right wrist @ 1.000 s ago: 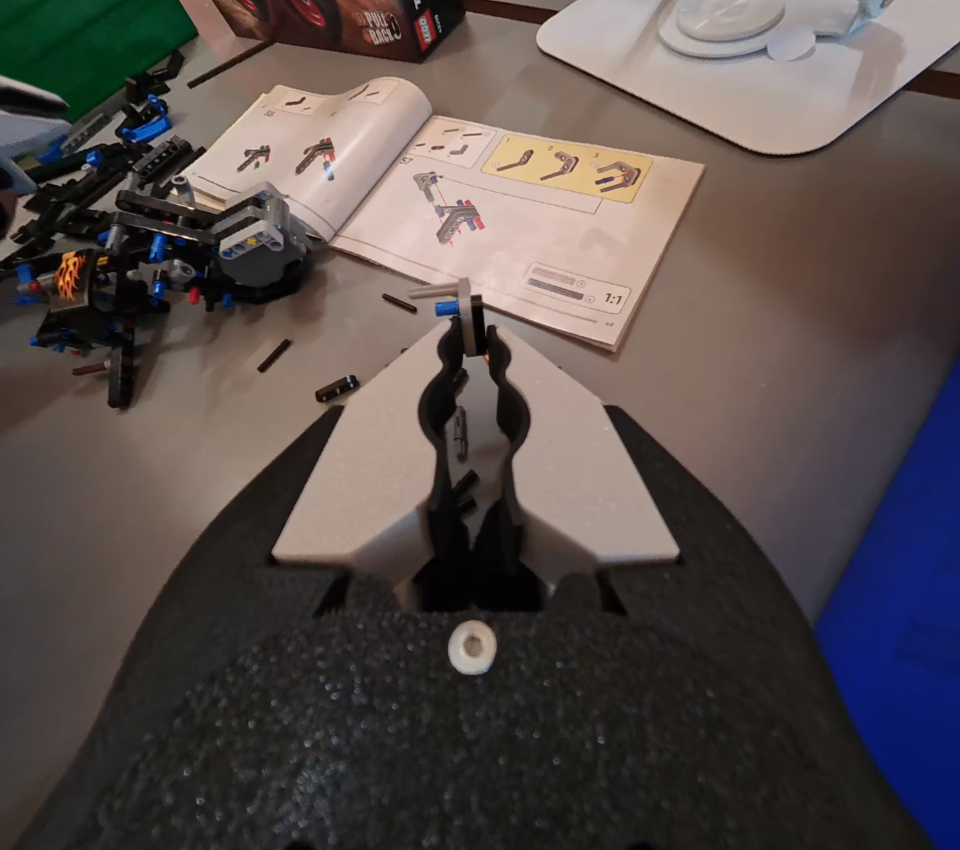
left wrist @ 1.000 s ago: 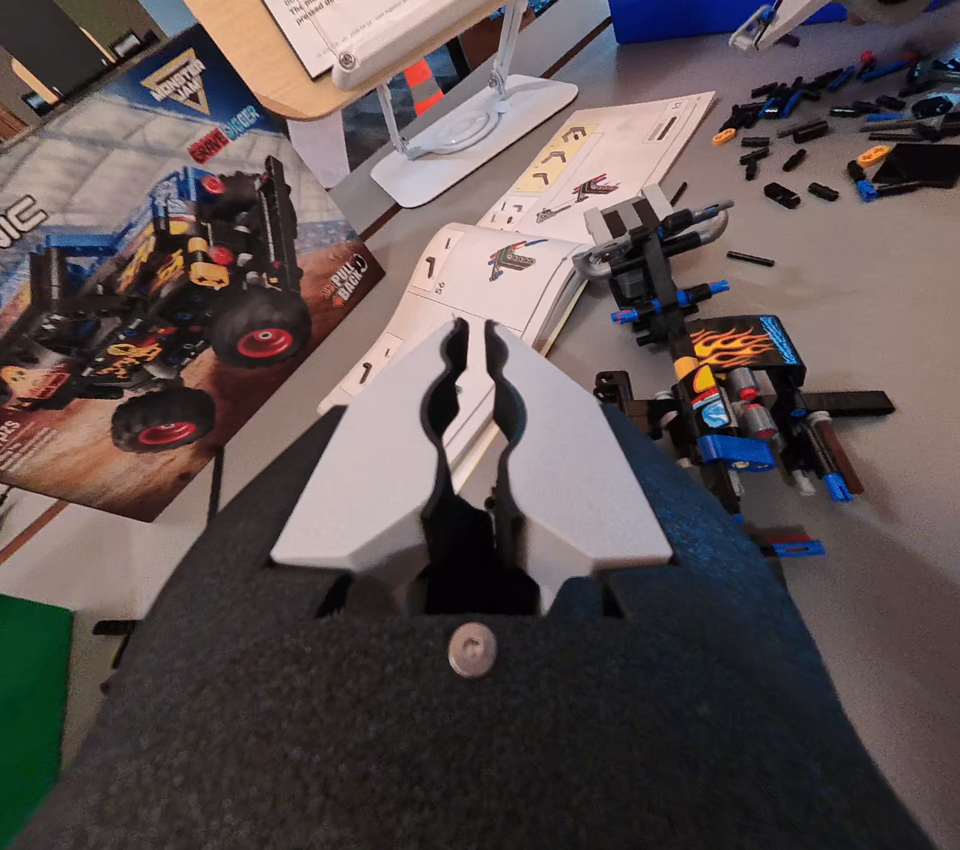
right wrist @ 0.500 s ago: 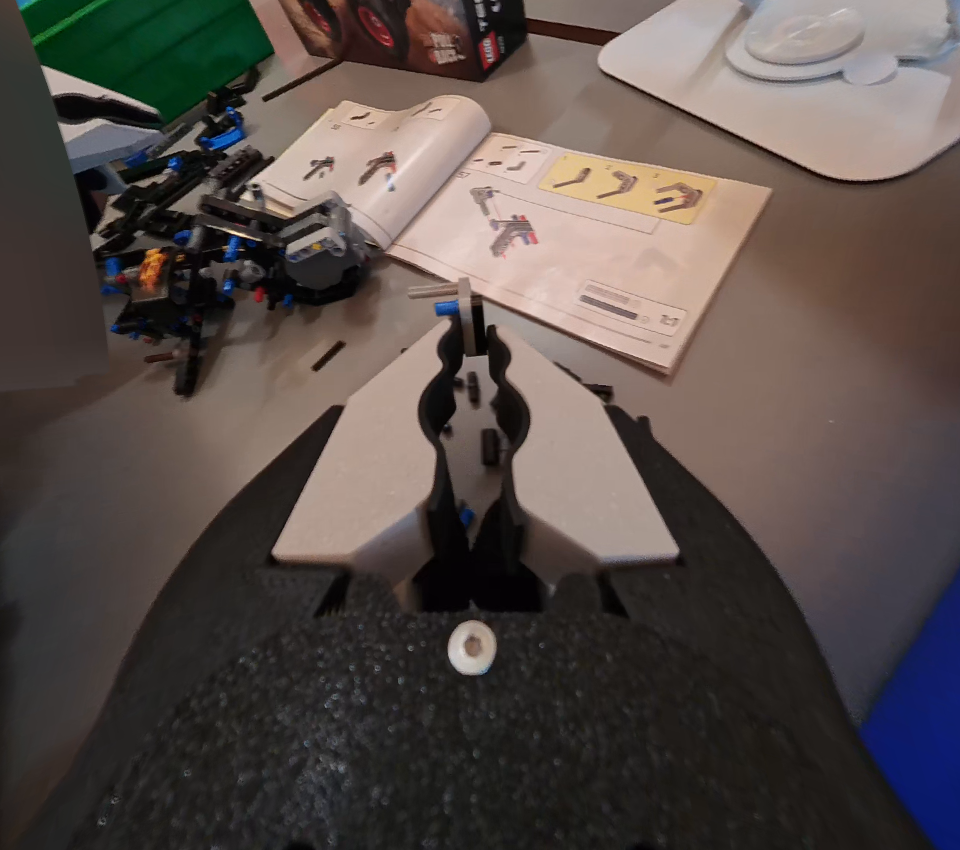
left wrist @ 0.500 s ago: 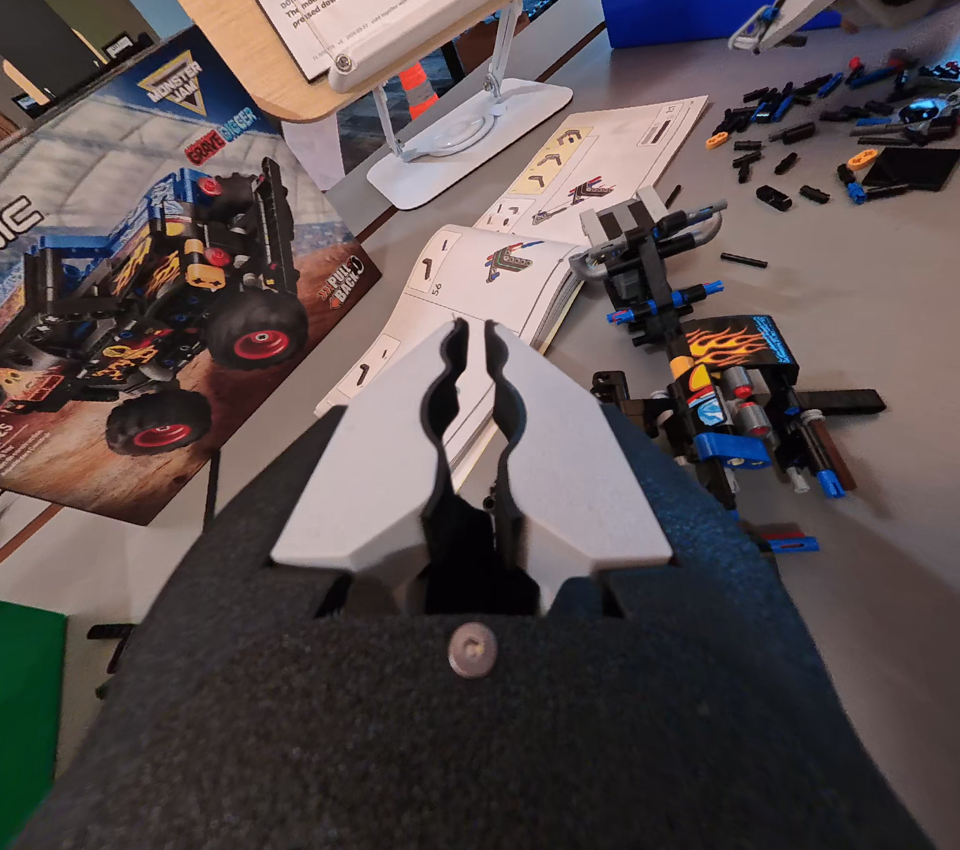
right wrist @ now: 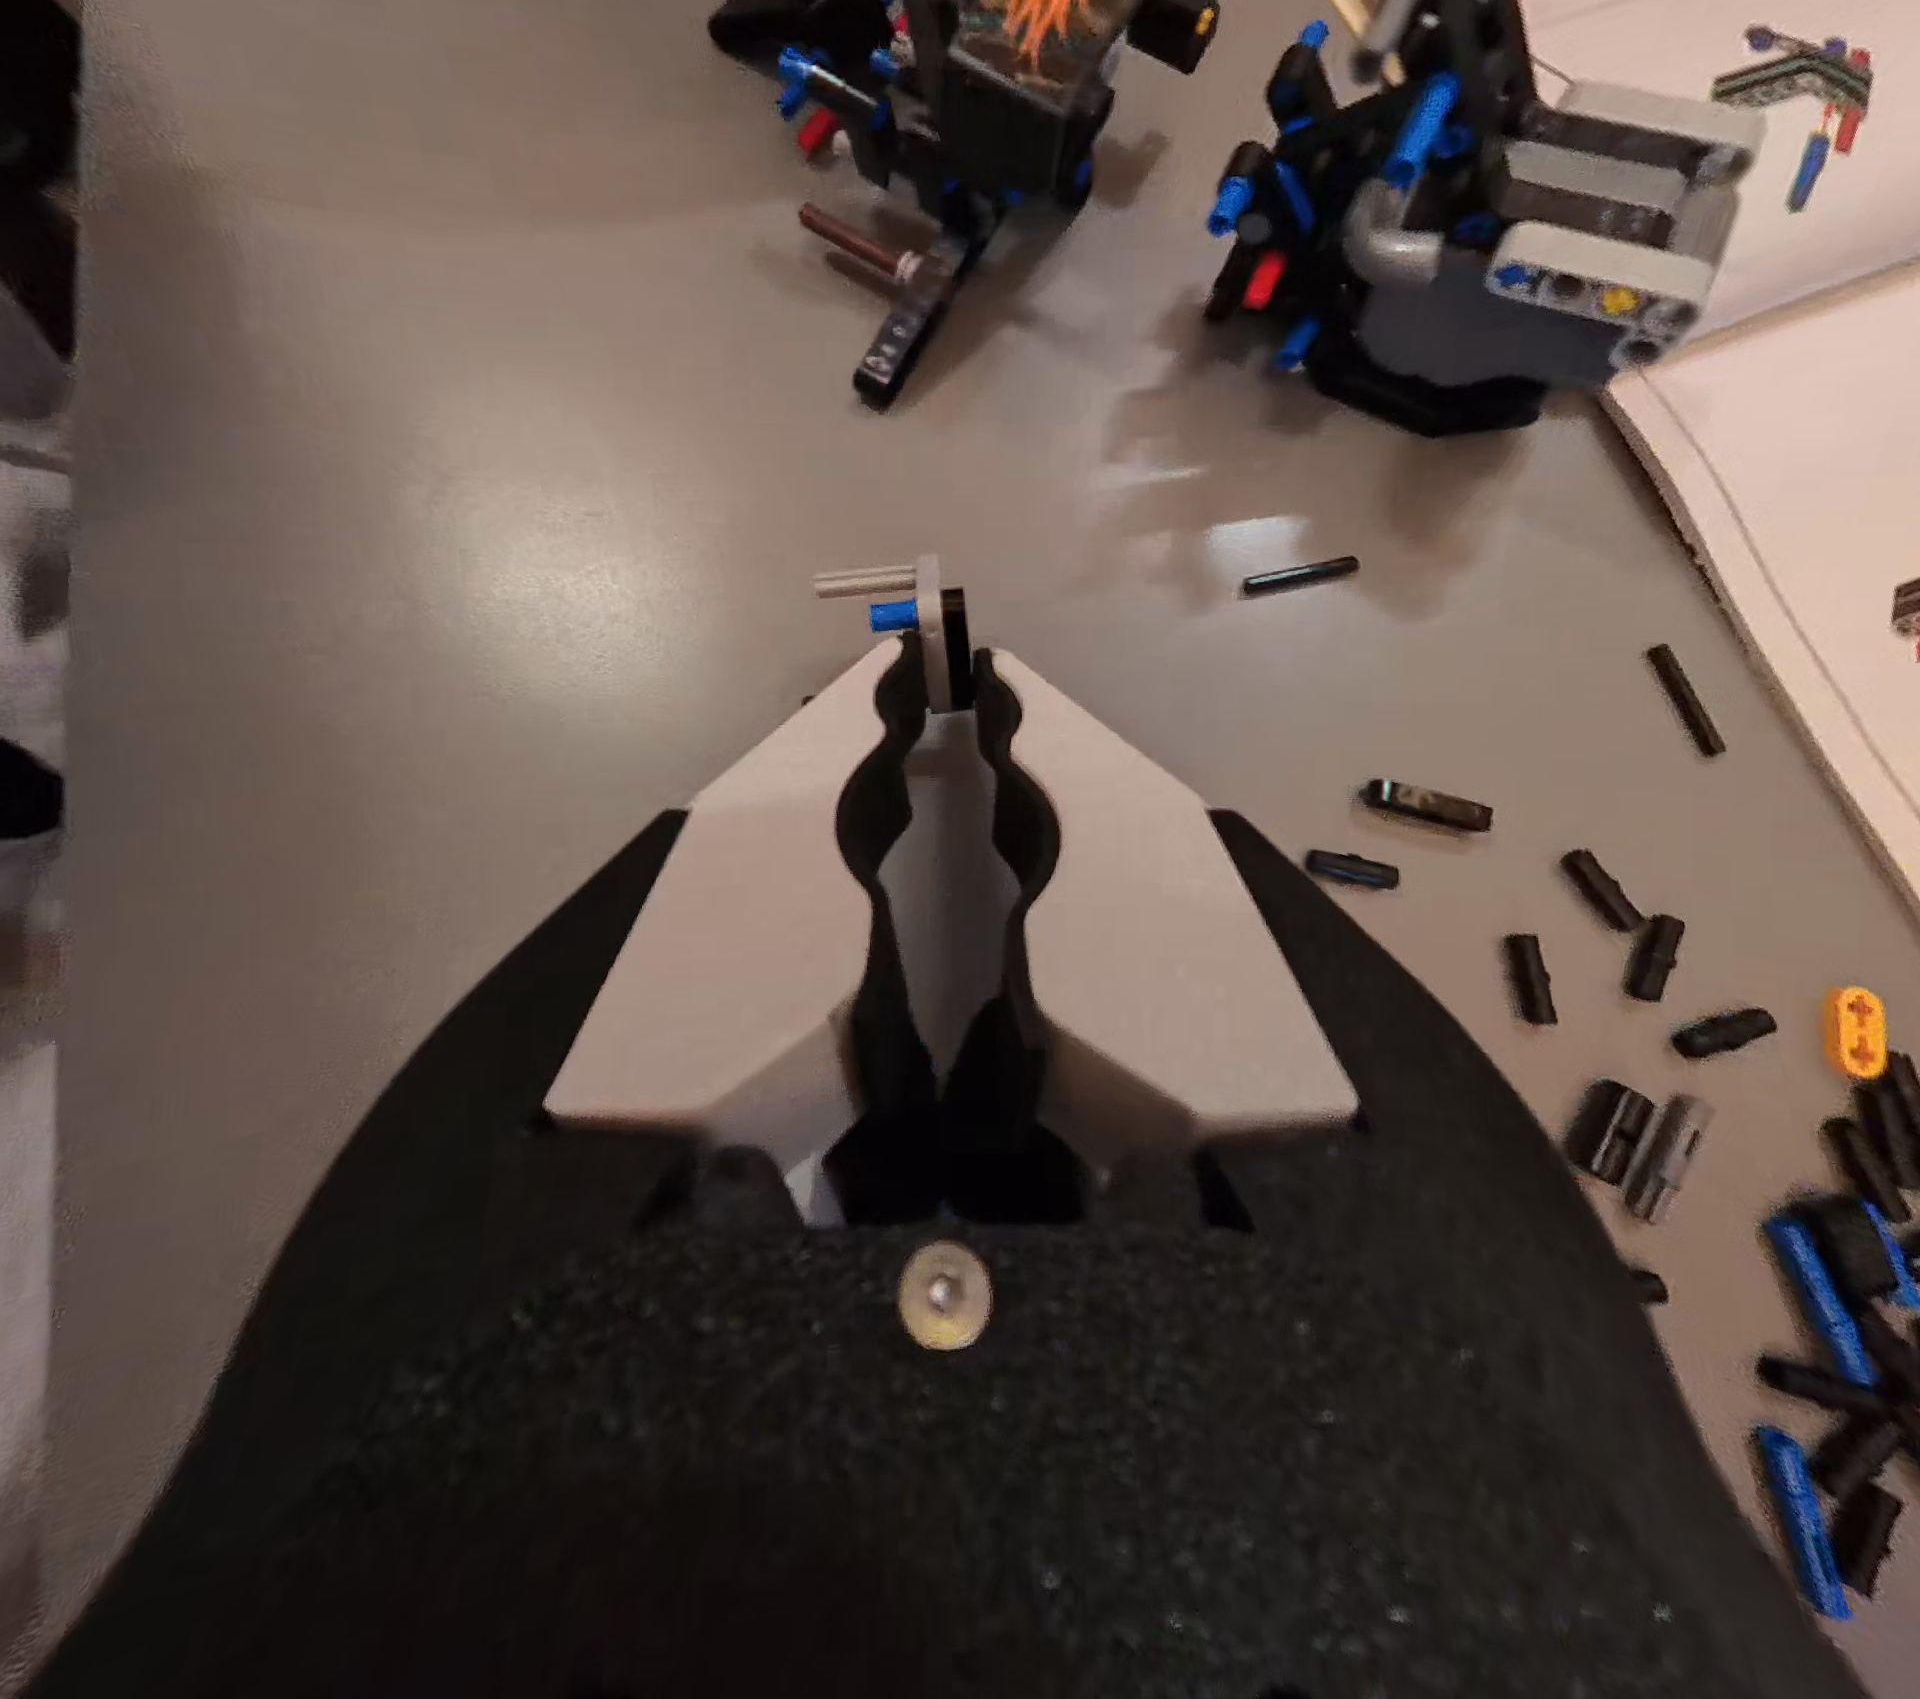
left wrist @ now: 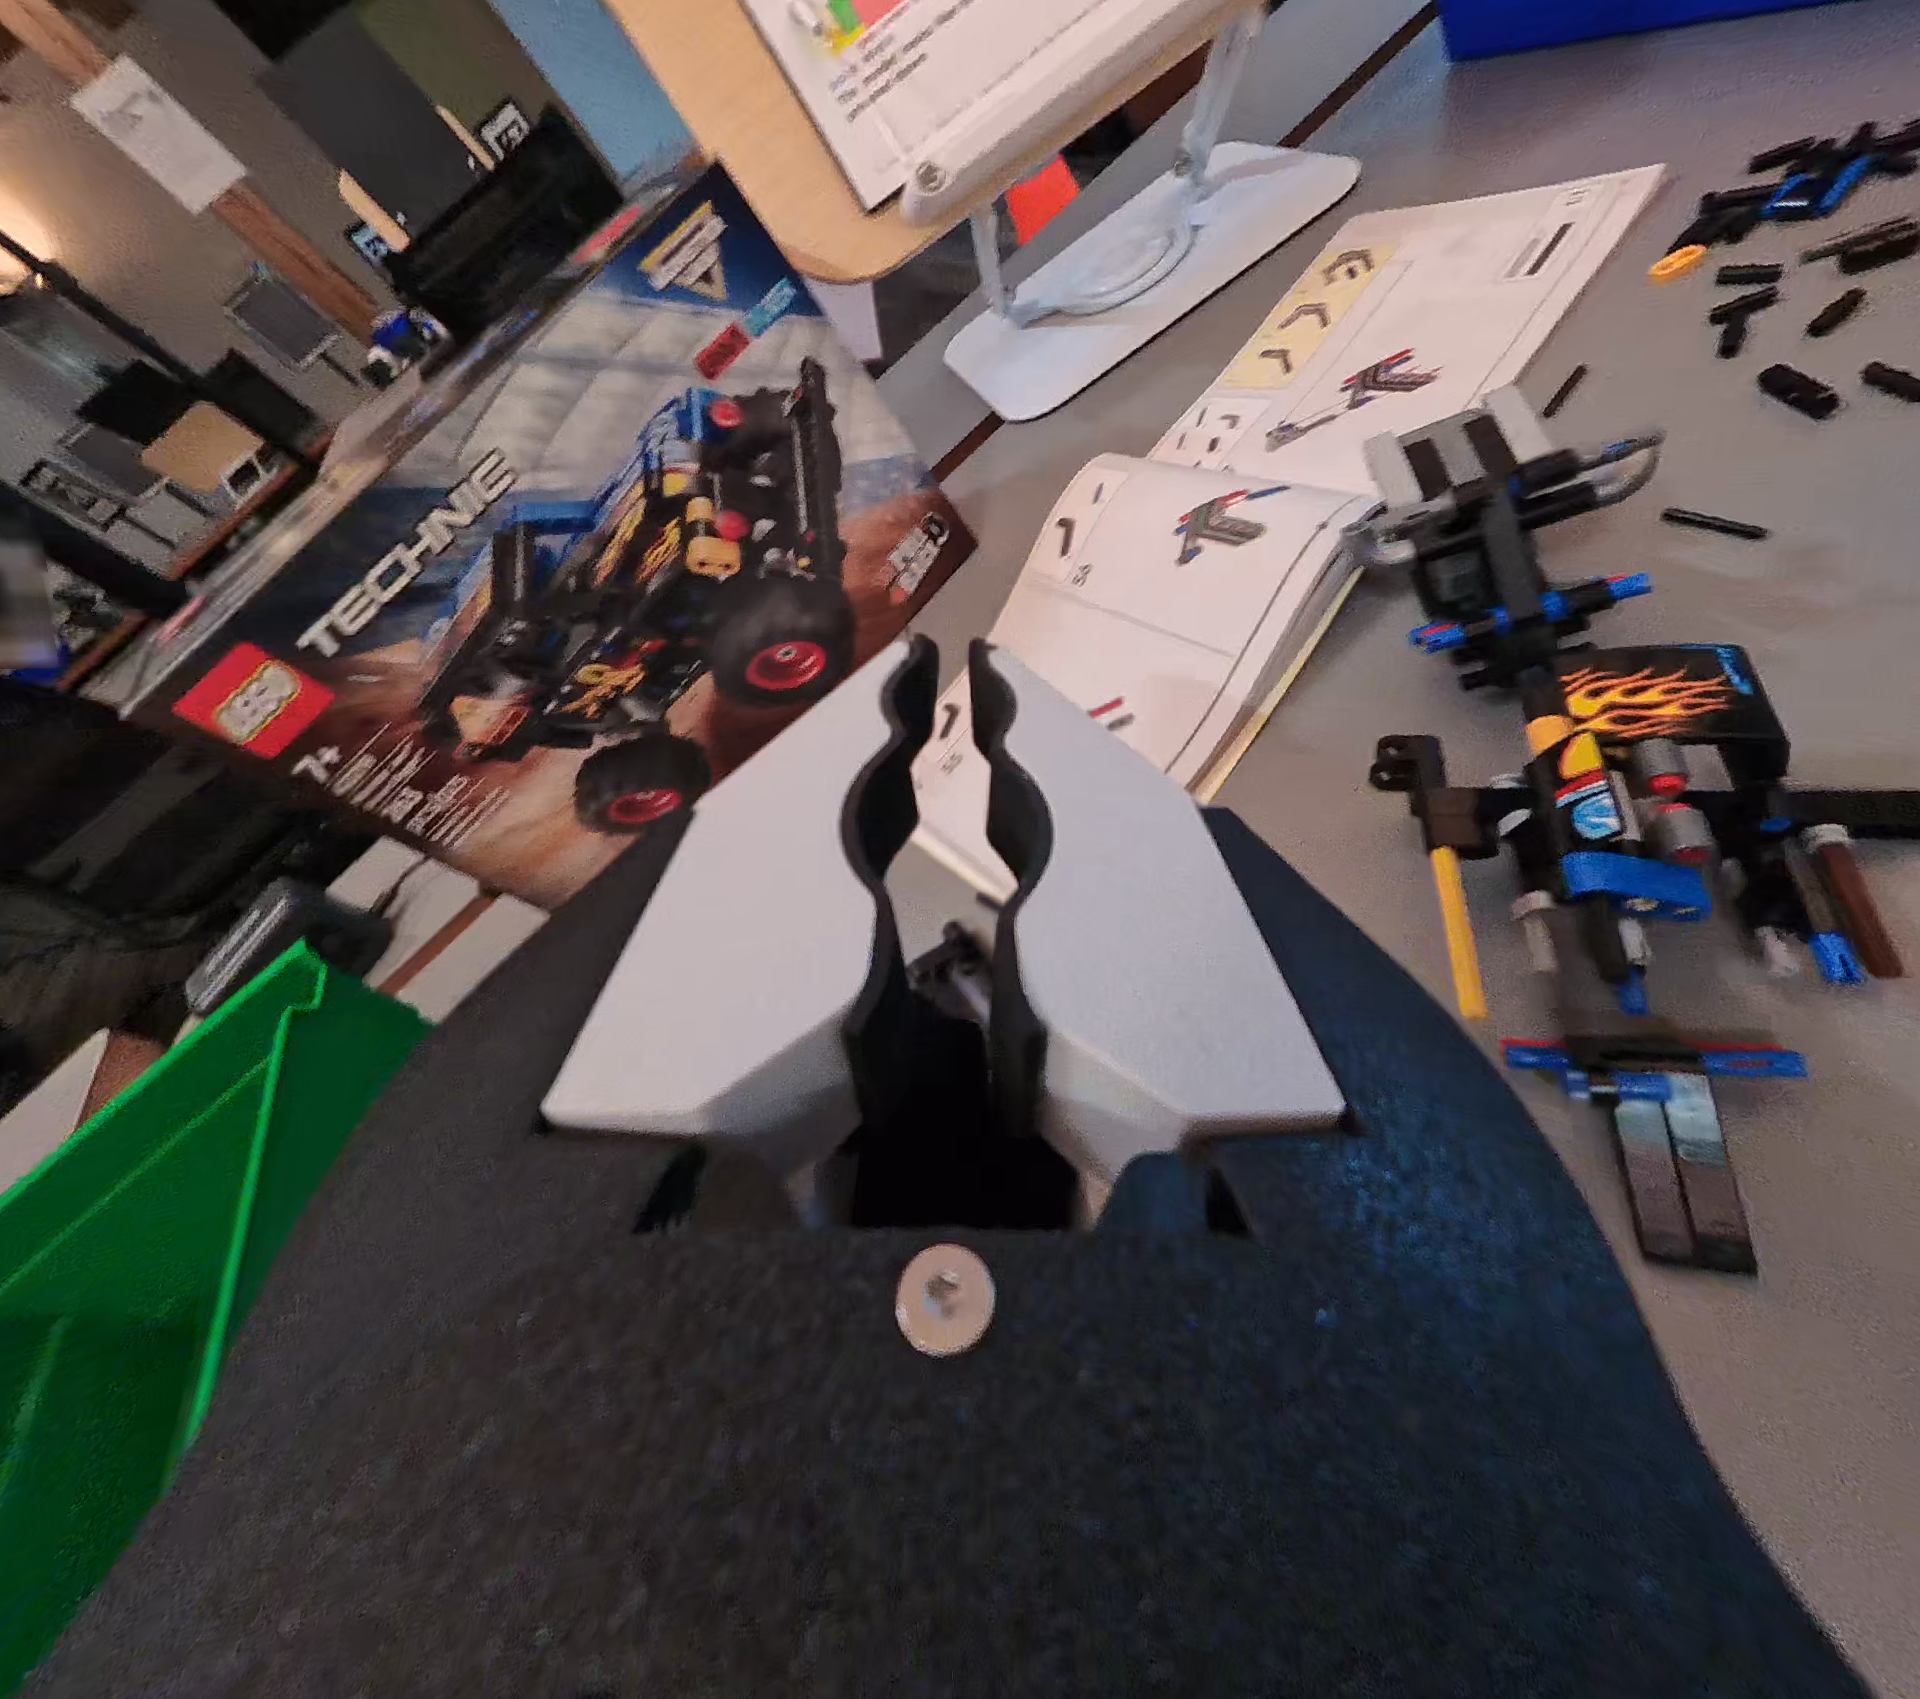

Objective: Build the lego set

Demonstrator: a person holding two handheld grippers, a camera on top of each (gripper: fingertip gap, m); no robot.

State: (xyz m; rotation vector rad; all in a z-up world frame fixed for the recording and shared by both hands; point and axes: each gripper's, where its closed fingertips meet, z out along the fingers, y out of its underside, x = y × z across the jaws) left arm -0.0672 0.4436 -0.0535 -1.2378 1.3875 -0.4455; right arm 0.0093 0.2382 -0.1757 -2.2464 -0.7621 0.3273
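Between my right gripper (right wrist: 943, 657) tips, a small grey piece (right wrist: 940, 647) sits clamped above the table (right wrist: 416, 402); left gripper (left wrist: 951, 662) nearly closed, empty. Green bin (left wrist: 135, 1234) contents hidden; model (left wrist: 1621, 776) beside booklet (left wrist: 1174, 600).

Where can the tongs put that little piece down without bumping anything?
Bare grey table lies left of the right tongs and the held small piece, up to the flame-decorated model. It is crowded on the right: loose black pins, then the booklet.
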